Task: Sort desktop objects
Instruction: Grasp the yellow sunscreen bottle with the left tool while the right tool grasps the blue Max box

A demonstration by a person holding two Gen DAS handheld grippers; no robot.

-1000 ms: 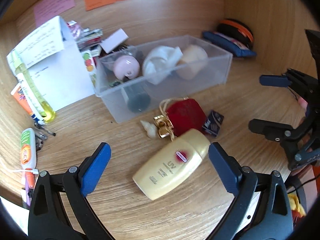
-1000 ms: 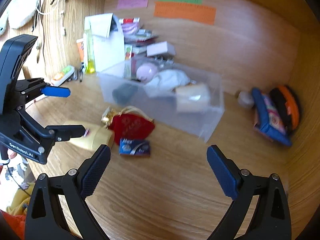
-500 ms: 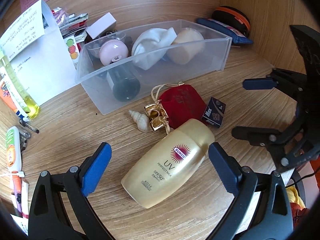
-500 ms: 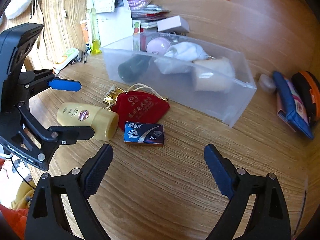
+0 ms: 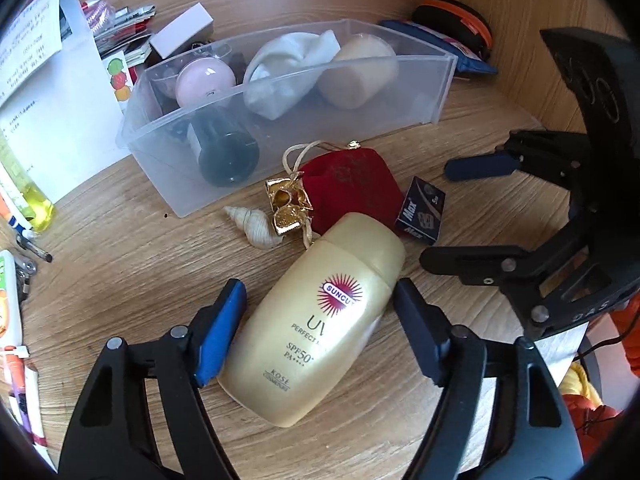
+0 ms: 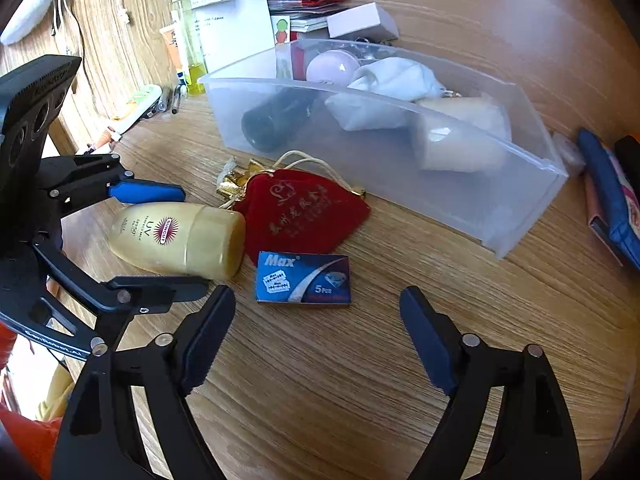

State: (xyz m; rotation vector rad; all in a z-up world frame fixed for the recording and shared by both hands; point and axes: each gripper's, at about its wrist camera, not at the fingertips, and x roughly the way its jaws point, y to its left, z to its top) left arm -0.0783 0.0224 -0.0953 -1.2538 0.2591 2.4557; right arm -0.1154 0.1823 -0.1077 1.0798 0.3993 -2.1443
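Observation:
A gold sunscreen bottle [image 5: 316, 316] lies on the wooden desk, also in the right wrist view [image 6: 180, 236]. My left gripper [image 5: 320, 320] is open, its fingers on either side of the bottle, apart from it. A red pouch [image 5: 352, 188], a blue Max box [image 6: 304, 278], a seashell [image 5: 256, 228] and gold wrappers [image 5: 286, 206] lie beside the bottle. My right gripper [image 6: 316, 336] is open and empty, just short of the Max box. A clear plastic bin [image 5: 400, 96] behind holds several items.
Papers and small boxes [image 5: 56, 92] stand at the back left. Pens and tubes [image 5: 12, 304] lie along the left edge. A blue pouch and an orange-black case [image 5: 452, 32] sit in the back right corner by the wooden wall.
Both grippers have moved forward and down. The left gripper's fingers now flank the sunscreen bottle and have narrowed a little. The right gripper has come closer to the Max box.

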